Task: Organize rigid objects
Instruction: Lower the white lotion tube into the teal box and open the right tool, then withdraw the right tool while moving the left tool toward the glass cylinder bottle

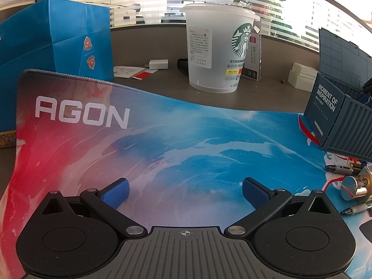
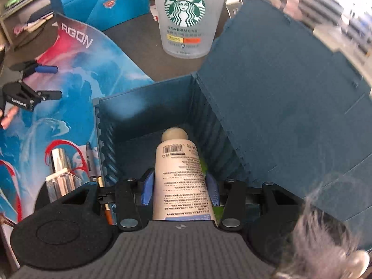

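"AGON" in white on the red-and-blue mouse mat [image 1: 144, 144]; "STARBUCKS" on the frosted plastic cup [image 1: 216, 53]; "MOMENT OF INSPIRATION" on the dark blue container-shaped box [image 1: 330, 116].

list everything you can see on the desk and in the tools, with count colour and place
tube: 1, cream with printed label, held cap-first over the open box
storage box: 1, dark teal, lid up, on the right end of the mat
mouse mat: 1, red and blue, AGON print, on the desk
cup: 1, frosted with green logo, behind the mat
paper bag: 1, blue, back left
pens: at least 2, silver, on the mat left of the box
shiny metal object: 1, chrome, beside the pens
white charger: 1, far desk
right tool: 1, black with blue pads, shut on the tube
left tool: 1, black with blue pads, open over the mat
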A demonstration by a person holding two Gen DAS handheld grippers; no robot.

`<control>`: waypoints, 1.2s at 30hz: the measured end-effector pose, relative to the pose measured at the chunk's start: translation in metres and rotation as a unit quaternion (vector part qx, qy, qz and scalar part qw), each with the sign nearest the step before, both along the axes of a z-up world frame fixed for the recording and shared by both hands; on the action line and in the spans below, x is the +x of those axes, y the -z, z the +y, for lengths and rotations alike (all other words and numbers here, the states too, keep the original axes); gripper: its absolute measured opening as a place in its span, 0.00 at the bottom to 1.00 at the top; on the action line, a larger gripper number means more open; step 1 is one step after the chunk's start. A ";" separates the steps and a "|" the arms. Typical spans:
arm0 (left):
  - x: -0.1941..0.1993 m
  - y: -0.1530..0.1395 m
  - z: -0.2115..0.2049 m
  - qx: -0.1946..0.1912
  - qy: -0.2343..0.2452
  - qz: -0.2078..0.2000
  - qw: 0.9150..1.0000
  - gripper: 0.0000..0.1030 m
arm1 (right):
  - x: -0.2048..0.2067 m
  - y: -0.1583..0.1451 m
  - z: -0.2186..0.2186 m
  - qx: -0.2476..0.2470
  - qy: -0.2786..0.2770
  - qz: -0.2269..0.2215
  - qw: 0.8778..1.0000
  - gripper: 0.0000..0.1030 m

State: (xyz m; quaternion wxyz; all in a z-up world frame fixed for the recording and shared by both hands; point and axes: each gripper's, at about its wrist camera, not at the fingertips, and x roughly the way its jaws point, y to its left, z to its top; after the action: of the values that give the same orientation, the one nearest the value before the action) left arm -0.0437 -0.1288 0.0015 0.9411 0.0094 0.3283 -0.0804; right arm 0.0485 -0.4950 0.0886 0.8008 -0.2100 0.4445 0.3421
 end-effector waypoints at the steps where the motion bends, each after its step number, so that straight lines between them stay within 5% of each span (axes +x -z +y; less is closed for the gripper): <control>1: 0.000 0.000 0.000 -0.001 0.000 0.000 1.000 1.00 | 0.000 0.000 0.000 0.006 0.001 0.003 1.000 0.46; 7: 0.001 0.000 0.002 -0.002 0.001 0.000 1.000 1.00 | -0.007 -0.006 -0.002 0.021 0.015 -0.026 0.999 0.67; 16: 0.001 0.000 0.002 -0.002 0.001 0.000 1.000 1.00 | -0.058 -0.024 -0.005 0.051 0.053 -0.143 0.987 1.00; 26: 0.001 0.000 0.002 -0.002 0.001 0.000 1.000 1.00 | -0.113 -0.029 0.031 -0.058 0.118 -0.220 0.967 1.00; 36: 0.001 0.000 0.003 0.000 0.002 0.000 1.000 1.00 | -0.159 -0.016 0.045 -0.093 0.127 -0.229 0.961 1.00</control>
State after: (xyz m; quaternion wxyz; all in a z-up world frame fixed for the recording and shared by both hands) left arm -0.0423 -0.1260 0.0012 0.9408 0.0104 0.3287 -0.0826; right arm -0.1102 -0.4496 0.1050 0.8952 -0.2979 0.3018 0.1373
